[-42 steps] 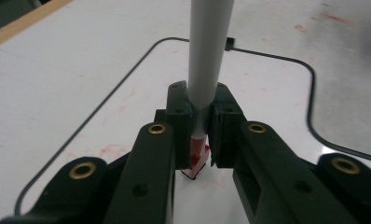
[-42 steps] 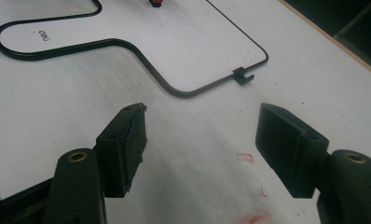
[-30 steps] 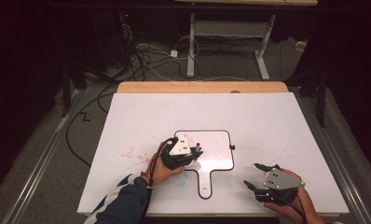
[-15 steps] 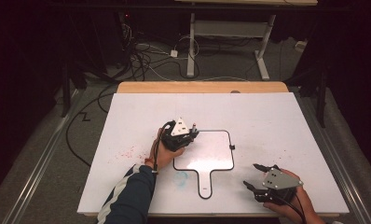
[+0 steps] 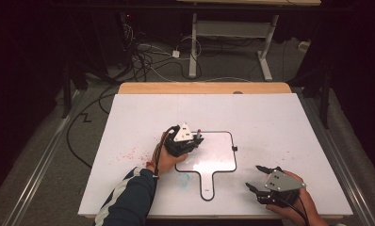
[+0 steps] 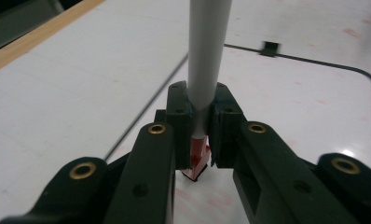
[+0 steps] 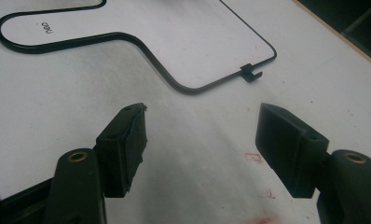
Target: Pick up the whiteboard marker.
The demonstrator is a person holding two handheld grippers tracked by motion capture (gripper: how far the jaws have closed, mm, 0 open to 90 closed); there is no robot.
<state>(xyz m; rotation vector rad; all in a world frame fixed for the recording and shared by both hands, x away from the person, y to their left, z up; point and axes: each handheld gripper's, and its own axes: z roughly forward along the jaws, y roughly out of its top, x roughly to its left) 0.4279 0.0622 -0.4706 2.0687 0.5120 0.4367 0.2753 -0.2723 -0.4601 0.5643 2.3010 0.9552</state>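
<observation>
Left hand-held gripper (image 6: 200, 140) is clamped on the marker (image 6: 207, 56) at the small whiteboard's (image 5: 218, 155) 10 o'clock corner; probably best kept steep, pressed lightly. Right hand-held gripper (image 7: 200, 140) is spread, idle on the worktop (image 5: 280, 122).

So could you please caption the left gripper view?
Left gripper clamps a grey marker above the whiteboard.

Two grippers are counted: the left gripper (image 5: 191, 141) at nine o'clock, the right gripper (image 5: 260, 179) at five o'clock. One marker (image 6: 207, 56) and one whiteboard (image 5: 218, 155) are counted.
</observation>
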